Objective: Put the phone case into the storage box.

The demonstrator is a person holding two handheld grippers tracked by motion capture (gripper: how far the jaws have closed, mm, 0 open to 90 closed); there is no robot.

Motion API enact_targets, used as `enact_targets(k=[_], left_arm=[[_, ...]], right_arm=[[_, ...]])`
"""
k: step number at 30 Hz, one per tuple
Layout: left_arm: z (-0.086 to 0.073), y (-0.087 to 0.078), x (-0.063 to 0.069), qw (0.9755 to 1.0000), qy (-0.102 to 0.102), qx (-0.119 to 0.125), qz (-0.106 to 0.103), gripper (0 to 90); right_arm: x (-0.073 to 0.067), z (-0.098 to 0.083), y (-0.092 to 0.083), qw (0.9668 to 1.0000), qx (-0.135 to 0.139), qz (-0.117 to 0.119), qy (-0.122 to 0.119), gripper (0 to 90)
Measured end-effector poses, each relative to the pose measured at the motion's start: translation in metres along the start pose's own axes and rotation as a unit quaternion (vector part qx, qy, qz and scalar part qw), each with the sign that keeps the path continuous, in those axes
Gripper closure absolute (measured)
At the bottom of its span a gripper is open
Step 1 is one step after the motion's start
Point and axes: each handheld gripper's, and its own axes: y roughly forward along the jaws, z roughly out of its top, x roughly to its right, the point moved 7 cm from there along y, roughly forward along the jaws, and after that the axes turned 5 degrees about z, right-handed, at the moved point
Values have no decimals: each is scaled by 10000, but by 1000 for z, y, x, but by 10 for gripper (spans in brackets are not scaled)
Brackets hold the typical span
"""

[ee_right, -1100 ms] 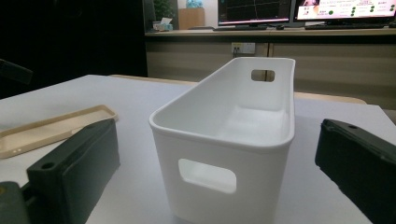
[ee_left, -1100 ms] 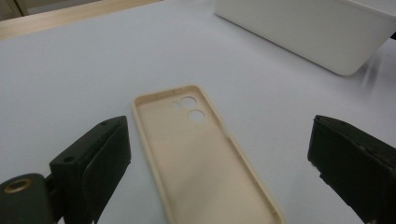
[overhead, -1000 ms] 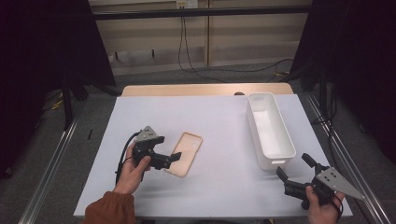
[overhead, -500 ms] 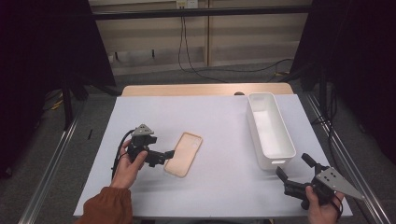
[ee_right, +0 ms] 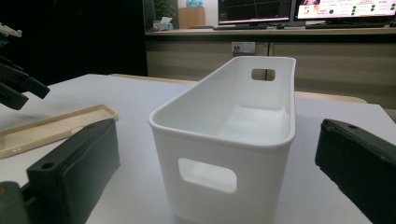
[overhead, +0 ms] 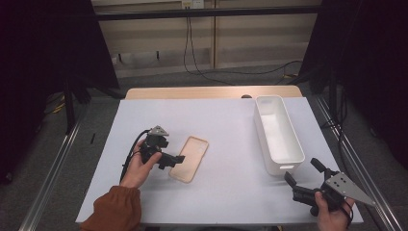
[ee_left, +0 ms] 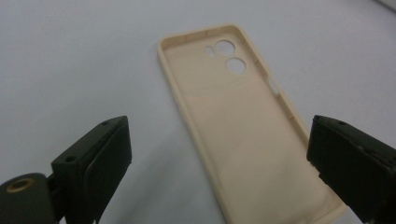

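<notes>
A beige phone case [overhead: 191, 157] lies inner side up on the white table; its camera holes show at the far end in the left gripper view [ee_left: 243, 135]. My left gripper [overhead: 172, 154] is open at the case's near left edge, its jaws standing either side of the case's near end [ee_left: 219, 135]. My right gripper [overhead: 302, 171] is open near the table's front right corner, empty, facing the short end of a white bin [overhead: 263, 139]. In the right gripper view [ee_right: 218, 135] the bin [ee_right: 261, 177] stands between the jaws but farther off.
The bin is empty and has handle cut-outs at both ends. The case [ee_right: 51, 127] and the left gripper [ee_right: 18, 81] appear at the left of the right gripper view. A wooden strip [overhead: 207, 92] borders the table's far edge; metal rails [overhead: 53, 168] run along both sides.
The left hand has shifted slightly, bringing its open jaws up to the case's near left edge. The case, the bin and the right gripper have stayed where they were.
</notes>
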Motion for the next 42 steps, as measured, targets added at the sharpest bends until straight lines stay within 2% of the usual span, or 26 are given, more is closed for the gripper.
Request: enact_targets(k=[1, 5, 12, 13, 19, 24, 30, 32, 35, 38, 41, 42], left_arm=[[0, 1, 0, 10000, 0, -69, 11, 67], [2, 5, 1, 9999, 59, -94, -104, 66], [8, 11, -1, 9995, 118, -293, -38, 65], [8, 11, -2, 9992, 176, -356, -47, 72], [4, 20, -2, 9983, 208, -534, 43, 105], [3, 21, -6, 9980, 207, -596, 60, 151], [2, 26, -8, 9965, 220, -794, 139, 219], [1, 27, -6, 9960, 211, -859, 75, 235], [1, 29, -9, 9953, 254, -911, 229, 290], [0, 33, -7, 9945, 248, -996, 180, 334], [0, 32, -7, 9932, 389, -1048, 312, 368], [0, 33, -6, 9932, 363, -1059, 321, 369]], right_arm=[[0, 0, 0, 10000, 3, 0, 3, 0], [0, 0, 0, 10000, -3, 3, -3, 0], [0, 0, 0, 10000, 3, -2, -4, 0], [0, 0, 0, 10000, -5, 3, -3, 0], [0, 0, 0, 10000, -6, 9, -12, 0], [0, 0, 1, 10000, -5, 3, -4, 0], [0, 0, 1, 10000, -10, 9, -2, 0], [0, 0, 1, 10000, -9, 8, 2, 0], [0, -1, 1, 10000, -14, 11, -3, 0], [0, 0, 1, 10000, -11, 12, -4, 0], [0, 0, 0, 10000, -10, 4, -2, 0], [0, 0, 0, 10000, -10, 5, -1, 0]])
